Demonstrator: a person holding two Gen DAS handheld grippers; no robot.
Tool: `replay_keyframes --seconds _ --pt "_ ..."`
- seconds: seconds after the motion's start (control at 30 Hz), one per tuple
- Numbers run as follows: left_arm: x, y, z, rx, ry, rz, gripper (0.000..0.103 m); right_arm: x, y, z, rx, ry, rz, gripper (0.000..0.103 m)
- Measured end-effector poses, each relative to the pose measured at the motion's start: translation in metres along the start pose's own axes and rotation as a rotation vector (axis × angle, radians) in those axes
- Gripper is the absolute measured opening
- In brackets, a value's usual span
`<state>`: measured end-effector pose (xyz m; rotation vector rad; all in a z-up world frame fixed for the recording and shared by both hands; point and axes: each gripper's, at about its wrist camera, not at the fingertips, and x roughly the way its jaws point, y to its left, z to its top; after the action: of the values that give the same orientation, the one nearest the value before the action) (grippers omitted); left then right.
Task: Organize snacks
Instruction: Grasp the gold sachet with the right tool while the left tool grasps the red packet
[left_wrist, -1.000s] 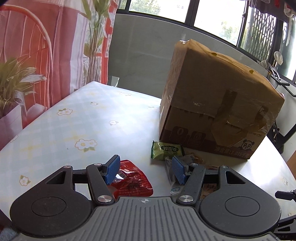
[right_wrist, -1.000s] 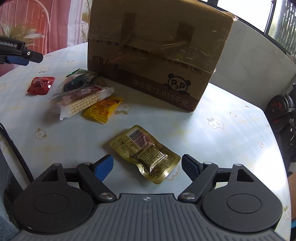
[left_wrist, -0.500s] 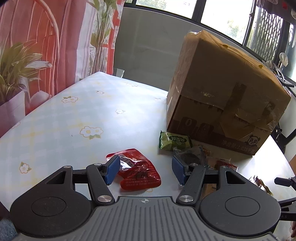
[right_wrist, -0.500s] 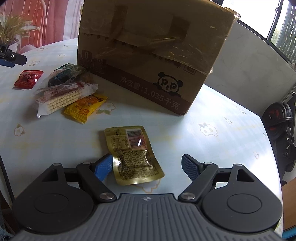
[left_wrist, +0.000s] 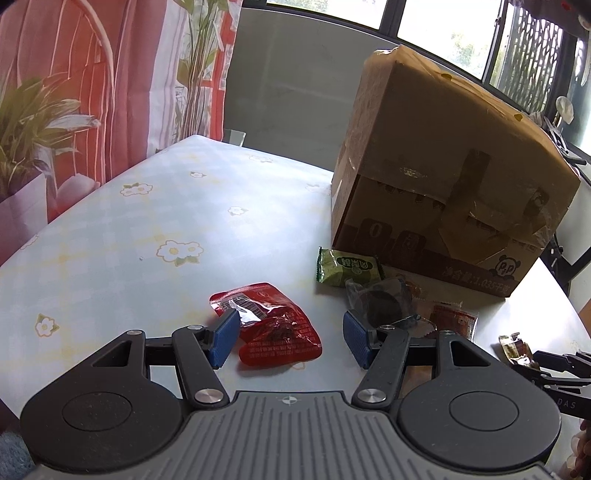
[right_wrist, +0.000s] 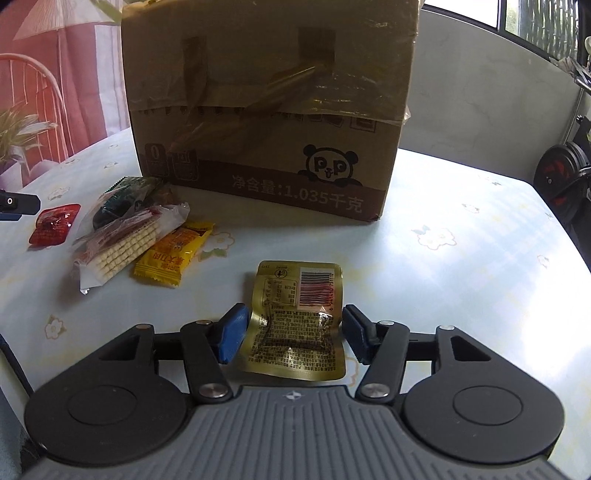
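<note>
The right hand-held gripper (right_wrist: 291, 334) sits low over the table (right_wrist: 461, 273) with a gold packet (right_wrist: 297, 321) lying flat between its blue pads. Its jaws have just been closing, yet a thin gap shows on each side of the packet, so it is not clamped. Bare cloth lies open to the right of it, out to the rounded table edge.

The left hand-held gripper (left_wrist: 288, 339) stands released, its left pad just beside or touching a red packet (left_wrist: 273, 328) that lies on the table and reaches only partway across the gap. To its left and far side the table is a wide clear stretch up to the curved edge.

Between the two, a small heap of snacks lies near the foot of a cardboard box (right_wrist: 269, 107): a green packet (left_wrist: 347, 266), a clear bag with something dark inside (left_wrist: 380, 299), a bag of wafer sticks (right_wrist: 122, 247) and a yellow packet (right_wrist: 173, 254), overlapping one another. The box stands taped shut on the far middle of the table, with a panda printed on its front.

The table wears a pale checked cloth with small flowers. Behind it hang a red patterned curtain (left_wrist: 92, 85) and a grey wall under windows; weight plates (right_wrist: 565, 181) stand at far right.

The gripper bodies hide the near table edge. In the left view the other gripper's tip (left_wrist: 554, 369) is cut off at the right border.
</note>
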<state>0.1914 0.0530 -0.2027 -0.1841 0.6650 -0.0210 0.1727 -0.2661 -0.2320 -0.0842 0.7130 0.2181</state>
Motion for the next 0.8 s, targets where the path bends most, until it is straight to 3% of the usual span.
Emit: replay_keyframes --seconds 0.23,0.8 --pt "0.001 0.002 -0.001 -0.004 0.016 0.027 0.064 0.009 0.002 0.012 -0.025 -0.034 -0.009 0.049" --pt "0.041 0.005 0.006 -0.057 0.106 0.13 0.064 0.018 -0.001 0.009 -0.029 -0.09 -0.003 0.05"
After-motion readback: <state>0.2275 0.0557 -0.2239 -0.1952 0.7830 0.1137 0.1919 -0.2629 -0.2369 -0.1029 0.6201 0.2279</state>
